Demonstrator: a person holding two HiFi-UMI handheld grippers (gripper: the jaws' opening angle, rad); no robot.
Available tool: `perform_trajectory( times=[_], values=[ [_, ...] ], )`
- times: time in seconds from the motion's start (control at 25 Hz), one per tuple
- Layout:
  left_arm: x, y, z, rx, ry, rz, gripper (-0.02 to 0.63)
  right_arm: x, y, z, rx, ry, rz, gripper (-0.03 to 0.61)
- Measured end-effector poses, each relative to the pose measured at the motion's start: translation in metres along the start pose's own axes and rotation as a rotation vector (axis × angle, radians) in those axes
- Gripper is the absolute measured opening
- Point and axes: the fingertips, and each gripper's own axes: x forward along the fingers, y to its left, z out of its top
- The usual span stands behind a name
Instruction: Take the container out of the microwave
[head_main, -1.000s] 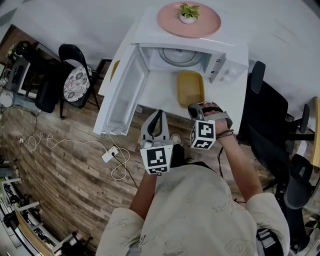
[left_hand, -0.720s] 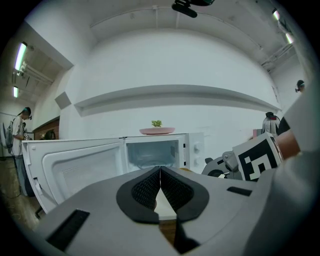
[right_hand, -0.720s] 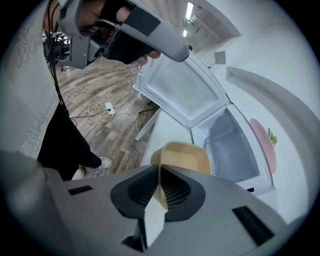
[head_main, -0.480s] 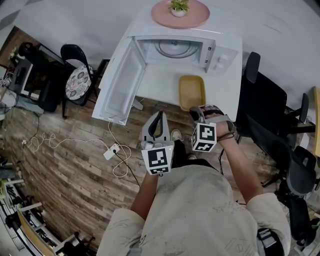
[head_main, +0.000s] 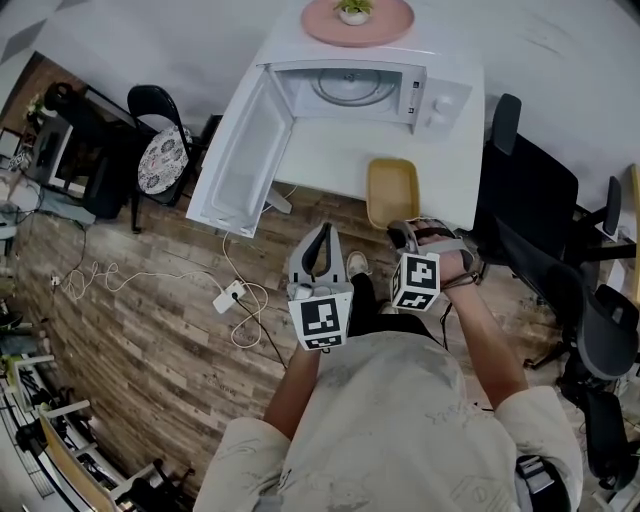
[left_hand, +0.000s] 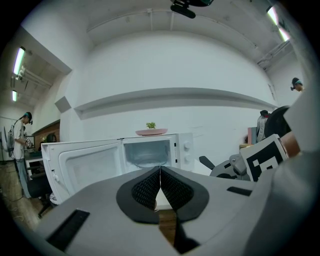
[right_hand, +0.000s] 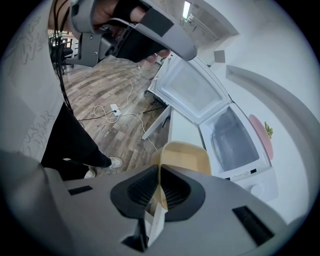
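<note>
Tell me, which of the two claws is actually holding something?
The right claw: it is shut on the rim of the yellow container. The left claw is shut with nothing in it.

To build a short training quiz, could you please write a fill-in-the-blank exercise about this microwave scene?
The microwave door stands ___.
The right gripper is shut on the rim of the yellow ___.
The left gripper is shut and holds ___.
The pink plate with a plant sits on ___ of the microwave.
Missing words: open; container; nothing; top.
</note>
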Motion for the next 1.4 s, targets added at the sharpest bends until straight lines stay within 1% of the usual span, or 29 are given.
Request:
perform_trajectory(
  times=[0.32, 0.8, 1.08, 1.4],
  values=[
    [-0.007, -0.01, -0.01, 0.002, 0.012, -0.008, 0.009, -0.01, 0.026, -0.007, 0.011, 0.011, 0.019, 0.034],
    [-0.005, -0.021, -0.036, -0.023, 0.031, -0.017, 0.009, -0.019, 0.051, -0.024, 0.03, 0.051, 0.024, 0.034],
    [0.0, -0.029, -0.041, -0.032, 0.026, -0.023, 0.009, -0.018, 0.065, -0.03, 0.006, 0.062, 0.04, 0.034],
    [0.002, -0.03, -0.044, -0.042, 0.032, -0.032, 0.009, -0.019, 0.06, -0.034, 0.012, 0.077, 0.032, 0.034]
  ],
)
